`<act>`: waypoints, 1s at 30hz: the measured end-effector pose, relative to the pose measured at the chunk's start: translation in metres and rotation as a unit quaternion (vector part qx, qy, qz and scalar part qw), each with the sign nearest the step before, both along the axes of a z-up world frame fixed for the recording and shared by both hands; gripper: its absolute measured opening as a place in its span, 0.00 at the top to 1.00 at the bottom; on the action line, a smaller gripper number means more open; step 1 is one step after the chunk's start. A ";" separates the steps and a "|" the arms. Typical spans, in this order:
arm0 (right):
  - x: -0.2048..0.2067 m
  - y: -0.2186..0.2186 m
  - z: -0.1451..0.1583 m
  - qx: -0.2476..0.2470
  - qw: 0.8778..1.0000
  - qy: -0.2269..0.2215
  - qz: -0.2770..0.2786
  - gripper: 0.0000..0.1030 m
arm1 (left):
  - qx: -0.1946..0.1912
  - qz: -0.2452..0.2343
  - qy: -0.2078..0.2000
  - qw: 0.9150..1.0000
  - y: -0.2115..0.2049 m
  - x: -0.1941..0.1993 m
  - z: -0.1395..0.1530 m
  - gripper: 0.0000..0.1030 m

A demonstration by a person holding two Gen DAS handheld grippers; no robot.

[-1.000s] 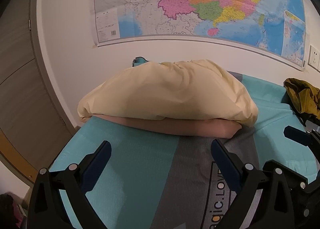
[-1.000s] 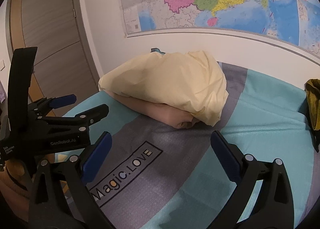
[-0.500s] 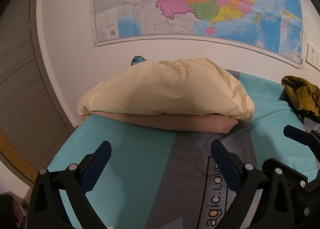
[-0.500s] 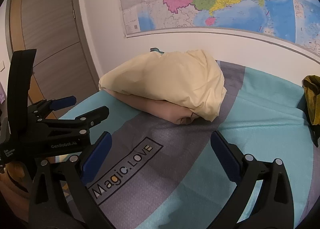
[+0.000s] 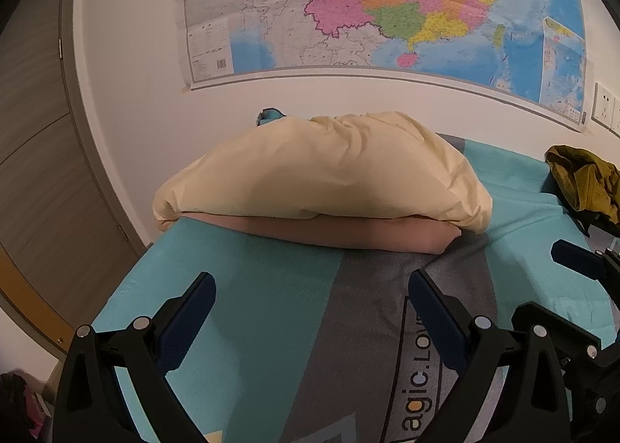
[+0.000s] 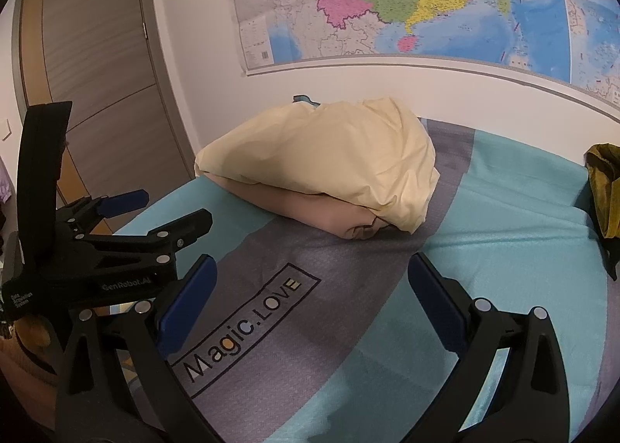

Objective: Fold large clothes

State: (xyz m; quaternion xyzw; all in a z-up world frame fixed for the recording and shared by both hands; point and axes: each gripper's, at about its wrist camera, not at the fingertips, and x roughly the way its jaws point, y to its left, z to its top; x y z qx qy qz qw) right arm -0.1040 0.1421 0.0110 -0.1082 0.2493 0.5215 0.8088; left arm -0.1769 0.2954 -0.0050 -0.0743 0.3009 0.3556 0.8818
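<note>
Left gripper (image 5: 312,301) is held wide open, nothing gripped; blue padded fingers (image 5: 190,307) are seen above the mat (image 5: 248,307). Right gripper (image 6: 312,290) is likewise spread wide and empty, above the mat's grey band beside the "Magic.LOVE" print (image 6: 242,326). The mat is flat, woven-looking, teal with grey stripes. Beyond both grippers, at the mat's far end by the wall, a puffy cream garment (image 5: 325,171) is stacked on a folded pink one (image 5: 348,233); soft rounded folds are seen. An olive crumpled cloth (image 5: 585,183) is seen at the mat's right edge. Bare mat is seen between grippers and stack. A map (image 5: 387,5) is hung above the stack.
</note>
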 end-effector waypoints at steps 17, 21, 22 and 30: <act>-0.008 0.000 0.000 0.002 1.000 0.002 0.004 0.05 | 0.002 0.001 -0.002 1.000 -0.003 -0.006 -0.001 0.07; -0.008 -0.001 0.000 0.003 1.000 0.004 0.005 0.05 | 0.001 0.001 0.000 1.000 -0.002 -0.006 -0.002 0.07; -0.008 0.000 0.000 0.002 1.000 0.003 0.003 0.05 | 0.002 0.001 0.000 1.000 -0.002 -0.005 -0.002 0.07; -0.008 -0.001 0.000 0.003 1.000 0.004 0.004 0.05 | 0.003 0.001 0.001 1.000 -0.004 -0.006 -0.002 0.07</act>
